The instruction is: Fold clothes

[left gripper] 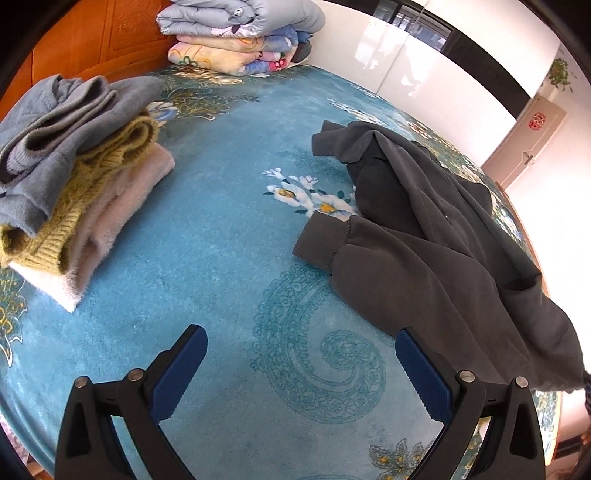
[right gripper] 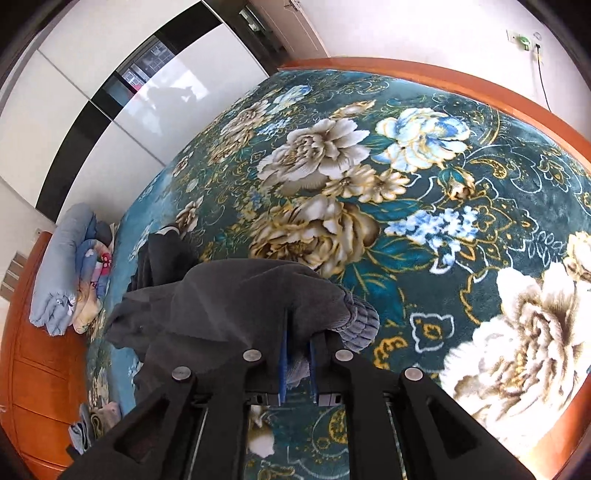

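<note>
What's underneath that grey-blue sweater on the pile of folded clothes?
Under the grey-blue sweater lie a mustard knit, then a pale pink fluffy garment, then something white at the bottom. How far each reaches under the pile is covered.

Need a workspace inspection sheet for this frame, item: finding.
Surface: bed under a teal floral blanket, mostly bare in the middle.
Job's things: dark grey sweatshirt lies crumpled, unfolded, one cuff on the blanket; stack of folded sweaters, grey on top, then yellow and pink.
Clutter: folded quilts by the headboard.
Grippers: left gripper open, nothing between its fingers, above bare blanket; right gripper shut on sweatshirt fabric near a ribbed cuff.
Cables: one thin cable hanging from a wall socket.
Surroundings: wooden headboard, glossy wardrobe, door.
</note>
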A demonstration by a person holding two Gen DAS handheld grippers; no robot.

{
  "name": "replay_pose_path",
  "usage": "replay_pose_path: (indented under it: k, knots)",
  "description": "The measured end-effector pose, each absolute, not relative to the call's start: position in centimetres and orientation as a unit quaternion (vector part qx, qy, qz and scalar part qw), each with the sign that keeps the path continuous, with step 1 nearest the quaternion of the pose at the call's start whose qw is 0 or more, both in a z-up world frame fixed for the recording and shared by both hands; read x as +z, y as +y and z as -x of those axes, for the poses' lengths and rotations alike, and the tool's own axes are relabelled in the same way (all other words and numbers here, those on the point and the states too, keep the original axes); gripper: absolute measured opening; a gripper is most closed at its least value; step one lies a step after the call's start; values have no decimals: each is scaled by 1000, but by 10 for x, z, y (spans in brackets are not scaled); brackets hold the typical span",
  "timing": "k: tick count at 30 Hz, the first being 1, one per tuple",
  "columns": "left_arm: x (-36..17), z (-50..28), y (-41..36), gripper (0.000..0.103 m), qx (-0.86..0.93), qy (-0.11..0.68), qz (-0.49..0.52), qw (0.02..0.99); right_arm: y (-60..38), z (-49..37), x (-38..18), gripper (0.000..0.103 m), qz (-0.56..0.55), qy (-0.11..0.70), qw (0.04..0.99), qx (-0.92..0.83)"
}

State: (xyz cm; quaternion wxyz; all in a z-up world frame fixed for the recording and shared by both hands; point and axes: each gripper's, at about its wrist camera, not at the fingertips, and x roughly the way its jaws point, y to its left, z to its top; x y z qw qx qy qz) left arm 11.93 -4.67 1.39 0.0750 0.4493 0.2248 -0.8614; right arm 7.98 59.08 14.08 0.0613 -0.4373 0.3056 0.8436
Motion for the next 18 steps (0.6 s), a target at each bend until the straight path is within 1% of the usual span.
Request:
replay_pose_path:
  k: [3,5,6,7,8,9,11,14,17,18]
  knots:
    - [13,-122,-54,103,-859,238,-446,82,592,-88,140,11,472,332,46,815]
    - [12,-123,-58,103,-856,251,-444,85,598,-92,138,16,476,349,31,806]
    - [10,-123,-60,103,-854,257,-445,86,600,-94,137,27,478,358,23,802]
    - [9,-122,-61,103,-852,260,-446,87,605,-98,136,42,479,368,27,796]
    - [8,-122,-62,103,-850,262,-447,89,609,-102,136,47,477,371,42,796]
    - [8,-122,-62,103,-850,263,-448,89,612,-105,137,49,475,371,55,796]
    - [10,-123,-62,103,-852,263,-444,87,619,-111,139,49,472,369,81,797]
    - [13,-121,-57,103,-856,255,-442,83,592,-105,160,49,462,273,96,839]
    - [15,-120,-52,103,-859,241,-444,81,531,-89,182,50,433,190,40,881]
    - [15,-121,-52,103,-860,240,-442,80,506,-84,186,55,423,163,16,891]
